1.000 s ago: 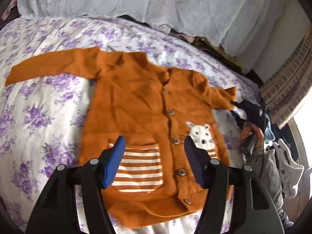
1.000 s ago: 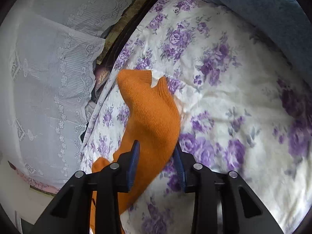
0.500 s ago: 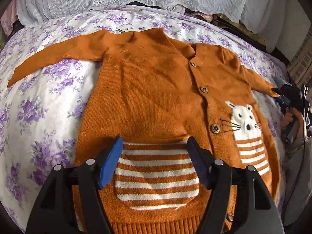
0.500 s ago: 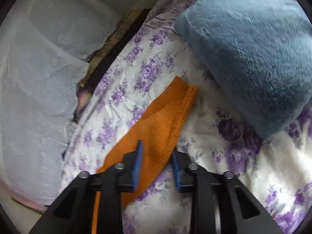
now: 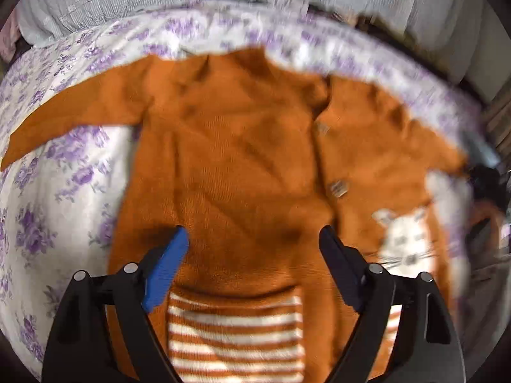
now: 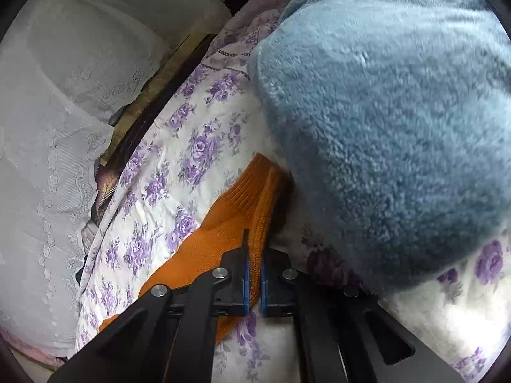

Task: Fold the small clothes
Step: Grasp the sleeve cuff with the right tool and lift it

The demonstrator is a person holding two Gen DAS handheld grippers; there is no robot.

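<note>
An orange knit cardigan (image 5: 242,159) lies flat, front up, on the purple-flowered bedsheet (image 5: 60,191). It has buttons, a striped pocket (image 5: 236,332) and a white cat patch (image 5: 405,242). My left gripper (image 5: 254,239) is open and empty, hovering low over the cardigan's body just above the pocket. One sleeve stretches out to the left. My right gripper (image 6: 254,274) is shut on the cuff end of the other orange sleeve (image 6: 236,210), low over the sheet.
A big blue fleece blanket (image 6: 389,121) lies right beside the held cuff. White lace curtain (image 6: 48,127) hangs past the bed's far edge, with a dark gap between them. Dark clutter (image 5: 485,185) sits past the bed's right edge.
My left gripper has moved forward up the cardigan and lower. My right gripper has closed on the sleeve cuff, which now lies against the blue blanket.
</note>
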